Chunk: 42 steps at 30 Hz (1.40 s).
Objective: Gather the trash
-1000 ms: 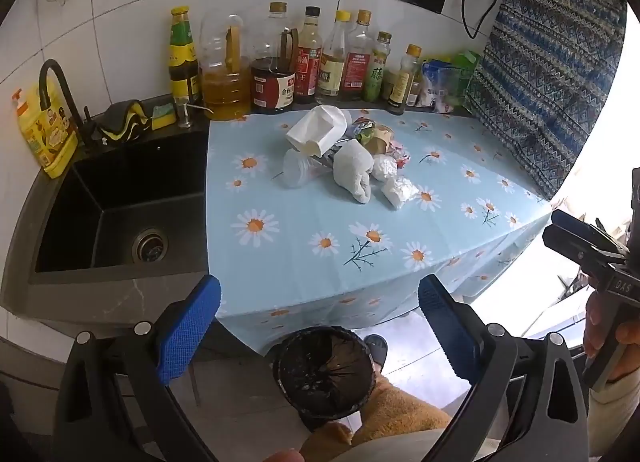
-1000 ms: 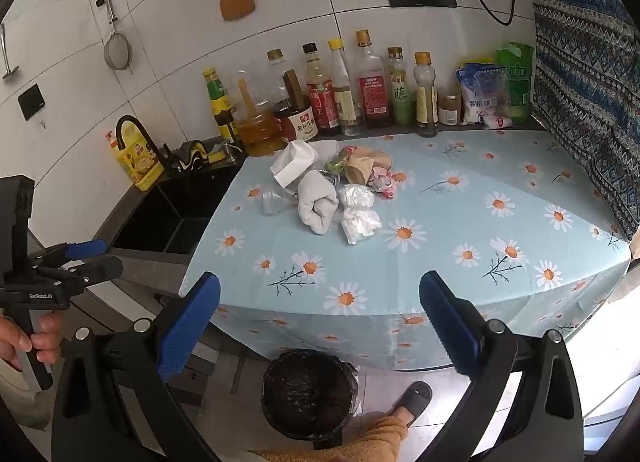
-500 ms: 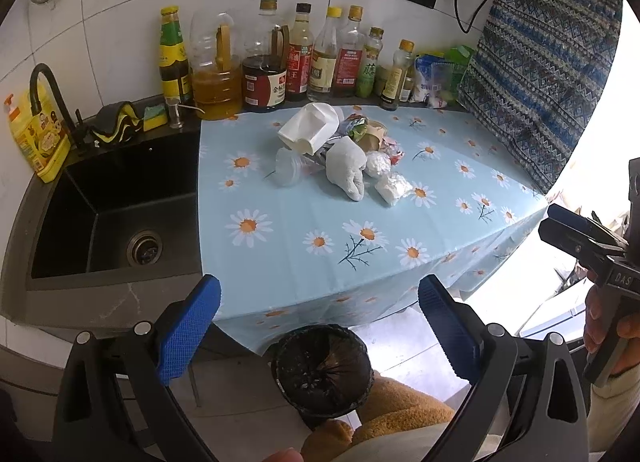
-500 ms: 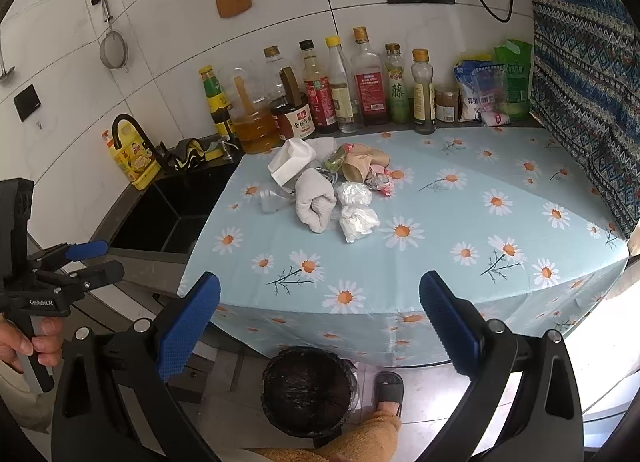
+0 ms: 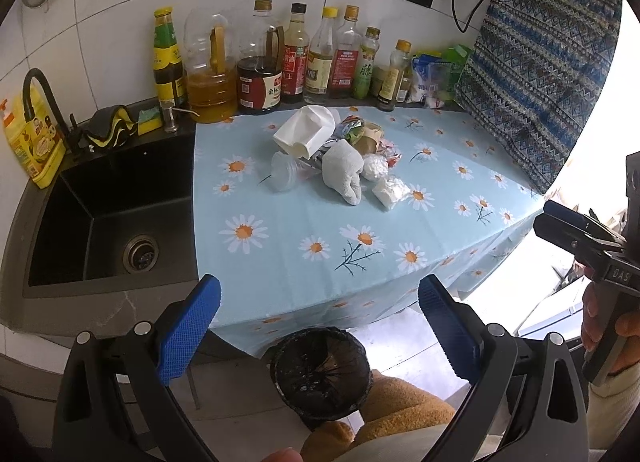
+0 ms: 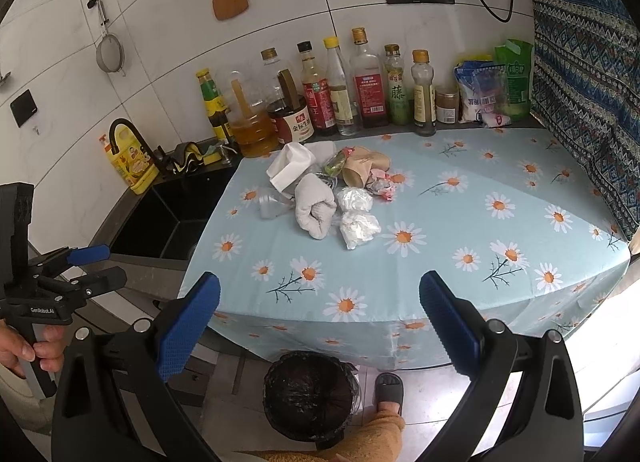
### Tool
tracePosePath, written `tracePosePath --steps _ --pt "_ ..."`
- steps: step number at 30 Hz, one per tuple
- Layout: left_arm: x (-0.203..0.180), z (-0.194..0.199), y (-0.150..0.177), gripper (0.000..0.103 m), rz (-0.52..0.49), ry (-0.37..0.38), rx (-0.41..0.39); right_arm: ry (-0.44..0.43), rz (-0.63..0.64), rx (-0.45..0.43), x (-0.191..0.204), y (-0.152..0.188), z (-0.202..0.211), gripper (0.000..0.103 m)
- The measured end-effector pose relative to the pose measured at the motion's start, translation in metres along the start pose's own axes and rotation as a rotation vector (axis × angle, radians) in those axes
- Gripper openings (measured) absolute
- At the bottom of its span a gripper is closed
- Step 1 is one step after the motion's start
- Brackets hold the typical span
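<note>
On the counter spread with a pale blue daisy-print tablecloth point(image 6: 460, 229), the trash sits in one loose heap toward the back, well apart from both grippers and just in front of the row of glass sauce and oil bottles point(image 6: 340, 93). Below the cloth's front edge stands a round bin lined with a black plastic bag point(image 6: 310, 398), its mouth open between the person's feet.

The left gripper point(image 5: 318, 326) and the right gripper point(image 6: 320, 322) both hang short of the counter's near edge with their blue-padded jaws spread wide and nothing between them. Seen from the other side, the left one looks less widely parted.

No piece has been lifted yet, so the step in hand looks like the first reach. It would go best starting with the nearest, easiest pieces: the rolled off-white cloth bundle point(image 6: 314, 205) or the two crumpled clear plastic wads point(image 6: 358, 221) at the front of the heap. The folded white paper carton point(image 6: 290, 167), the clear plastic cup lying on its side point(image 6: 270, 203) and the brown paper wrapper point(image 6: 362, 171) lie behind and partly overlap, so pulling them first risks dragging neighbours or nudging the bottles. A light pinch should do for such soft stuff; the drop needs the jaws right over the bin.

Readable writing: "GenRobot.AI" on the left gripper's body, "DAS" on the right one's, and "金标生" on the dark jar.
</note>
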State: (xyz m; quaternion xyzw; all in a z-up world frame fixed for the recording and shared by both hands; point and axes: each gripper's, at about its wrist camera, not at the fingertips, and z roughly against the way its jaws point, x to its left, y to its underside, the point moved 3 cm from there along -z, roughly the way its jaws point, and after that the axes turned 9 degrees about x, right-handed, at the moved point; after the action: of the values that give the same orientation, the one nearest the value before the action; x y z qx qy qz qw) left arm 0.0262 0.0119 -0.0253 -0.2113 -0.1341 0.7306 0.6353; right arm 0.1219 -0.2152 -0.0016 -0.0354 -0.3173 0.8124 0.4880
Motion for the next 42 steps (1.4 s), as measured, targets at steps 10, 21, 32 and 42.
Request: tracePosePath --steps 10,21,32,42 --pt "0.004 0.005 0.0 0.096 -0.003 -0.008 -0.008 0.007 -0.009 0.01 0.001 0.001 -0.005 0.099" --pt "0.001 0.006 -0.004 0.096 -0.02 0.011 -0.013 0.019 -0.011 0.004 0.003 0.006 0.001 0.099" --pt "0.0 -0.016 -0.033 0.096 -0.013 0.011 0.008 0.01 -0.002 0.028 -0.008 -0.02 -0.008 0.099" --pt "-0.004 -0.052 -0.071 0.096 -0.007 -0.017 0.071 -0.033 -0.013 0.077 -0.047 -0.047 -0.042 0.099"
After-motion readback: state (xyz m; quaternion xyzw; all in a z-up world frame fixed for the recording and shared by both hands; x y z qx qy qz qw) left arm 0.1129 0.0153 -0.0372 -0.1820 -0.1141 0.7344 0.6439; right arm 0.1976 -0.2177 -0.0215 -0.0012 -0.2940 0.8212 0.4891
